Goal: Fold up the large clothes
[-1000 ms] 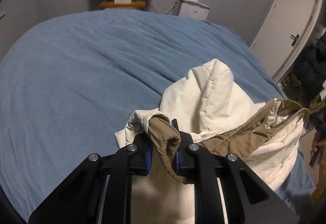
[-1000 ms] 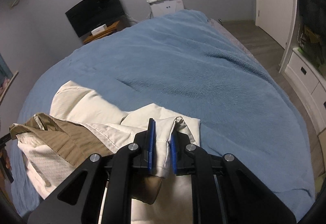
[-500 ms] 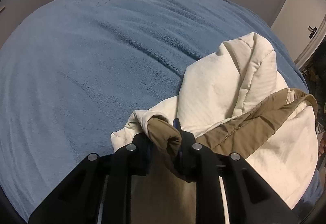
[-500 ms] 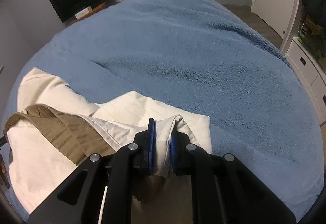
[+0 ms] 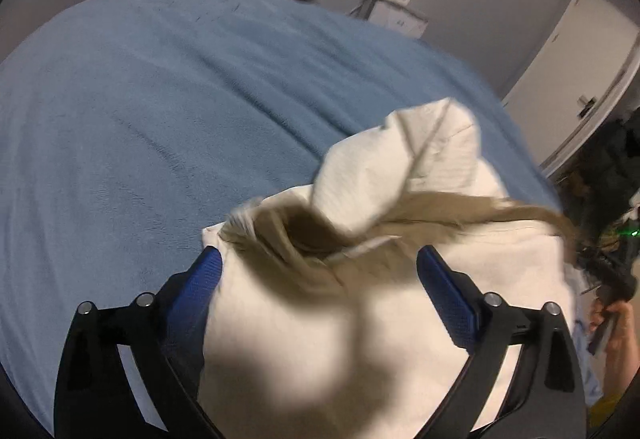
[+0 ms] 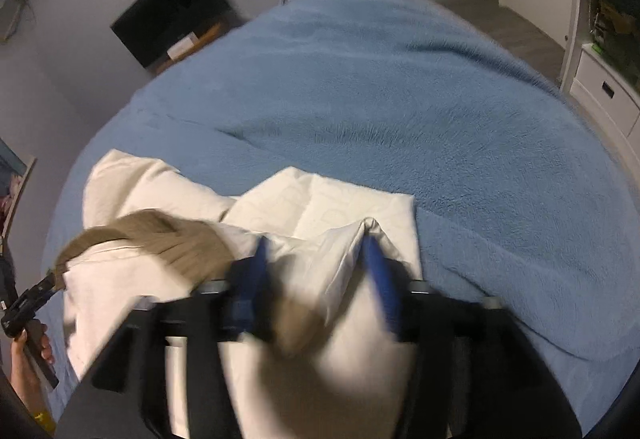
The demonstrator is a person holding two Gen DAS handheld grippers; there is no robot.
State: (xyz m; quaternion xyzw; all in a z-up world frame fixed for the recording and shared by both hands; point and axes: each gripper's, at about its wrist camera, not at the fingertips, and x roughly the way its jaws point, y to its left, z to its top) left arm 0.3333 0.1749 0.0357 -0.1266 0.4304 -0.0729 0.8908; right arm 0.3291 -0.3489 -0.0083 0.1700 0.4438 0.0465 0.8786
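Your left hand-held gripper (image 5: 318, 267) stands with its blue pads spread wide, and the cream quilted jacket (image 5: 400, 175) with its tan lining lies loose between them, not pinched. Your right hand-held gripper (image 6: 316, 255) is also parted, a ridge of the same jacket (image 6: 320, 207) rising between the pads; motion blur hides whether either pad touches the cloth. The jacket sits bunched at the near edge of the bed's blue fleece blanket (image 6: 400, 99), with a cream flap thrown over and a tan strip running across it. You appear to be early to midway: one rough fold seems laid, but the bundle looks lumpy and uneven. You probably have smoothing, squaring the edges and at least one further fold left.
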